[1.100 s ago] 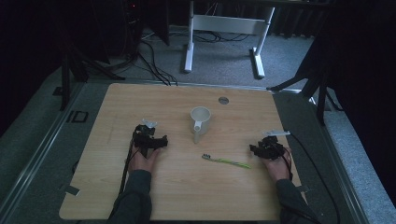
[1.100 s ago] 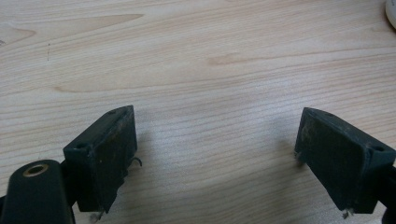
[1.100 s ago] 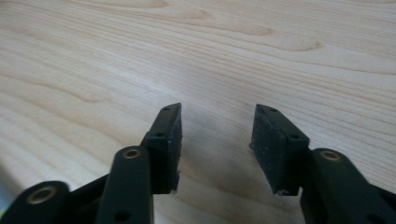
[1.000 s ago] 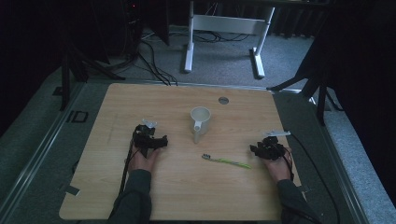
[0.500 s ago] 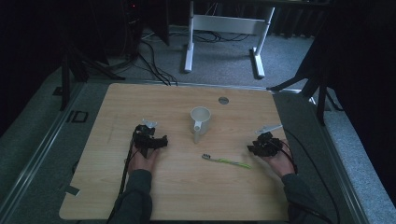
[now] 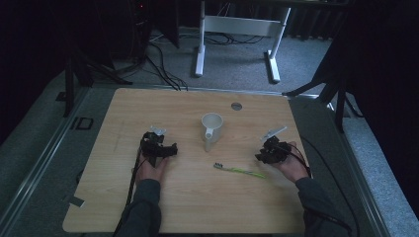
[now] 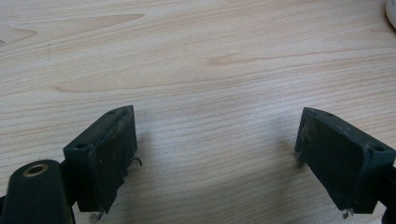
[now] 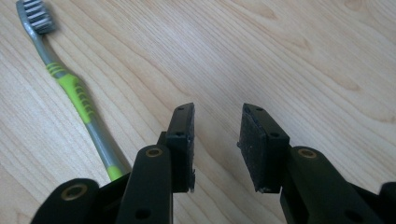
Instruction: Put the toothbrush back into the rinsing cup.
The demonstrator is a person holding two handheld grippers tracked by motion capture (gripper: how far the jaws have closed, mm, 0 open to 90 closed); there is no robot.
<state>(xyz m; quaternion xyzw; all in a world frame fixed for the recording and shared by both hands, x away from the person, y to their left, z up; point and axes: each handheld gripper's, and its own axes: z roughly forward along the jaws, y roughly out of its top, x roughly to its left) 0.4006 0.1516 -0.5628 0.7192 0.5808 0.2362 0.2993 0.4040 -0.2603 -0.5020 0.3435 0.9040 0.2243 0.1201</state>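
Note:
A grey and green toothbrush [image 6: 239, 171] lies flat on the wooden table [image 6: 188, 207], bristles toward the left; in the right gripper view the toothbrush [image 8: 70, 84] runs past the left jaw. A white mug [image 6: 212, 125] stands upright near the middle of the table. My right gripper [image 6: 262, 156] rests low at the toothbrush's handle end, open with a narrow gap [image 8: 216, 140] and nothing between the jaws. My left gripper [image 6: 169, 150] sits at the left, jaws wide open [image 7: 212, 154] over bare wood, holding nothing.
A small round grey grommet [image 6: 236, 105] is set into the table near its far edge. Beyond the table stand a white frame [image 6: 237, 29] and cables on the grey floor. Dark stands flank both sides of the table.
My right gripper has shifted slightly left and turned toward the toothbrush's handle end. The left gripper, mug and toothbrush have stayed put.

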